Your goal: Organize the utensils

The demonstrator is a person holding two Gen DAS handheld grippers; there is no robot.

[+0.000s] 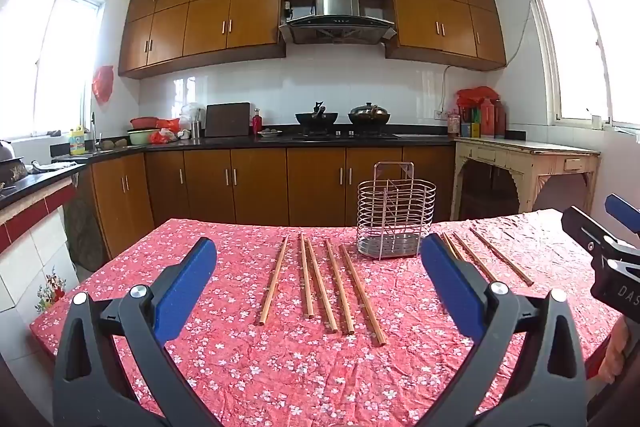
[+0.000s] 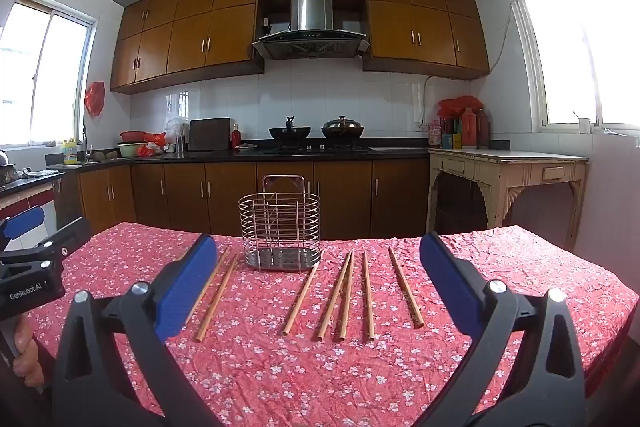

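A wire utensil holder [image 1: 395, 211] stands upright and empty at the far side of a table with a red floral cloth [image 1: 280, 359]; it also shows in the right wrist view [image 2: 281, 225]. Several wooden chopsticks [image 1: 326, 285] lie on the cloth left of the holder, and more [image 1: 486, 257] lie to its right. The right wrist view shows two chopsticks [image 2: 216, 295] left of the holder and several [image 2: 352, 297] right of it. My left gripper [image 1: 318, 259] is open and empty above the near cloth. My right gripper [image 2: 318, 257] is open and empty too.
The table's far edge drops off behind the holder. Beyond it run brown kitchen cabinets and a black counter [image 1: 280, 141] with woks [image 1: 317, 117]. A cream side table [image 1: 528, 157] stands at the right wall. The other gripper shows at each view's side [image 1: 612, 251] [image 2: 32, 267].
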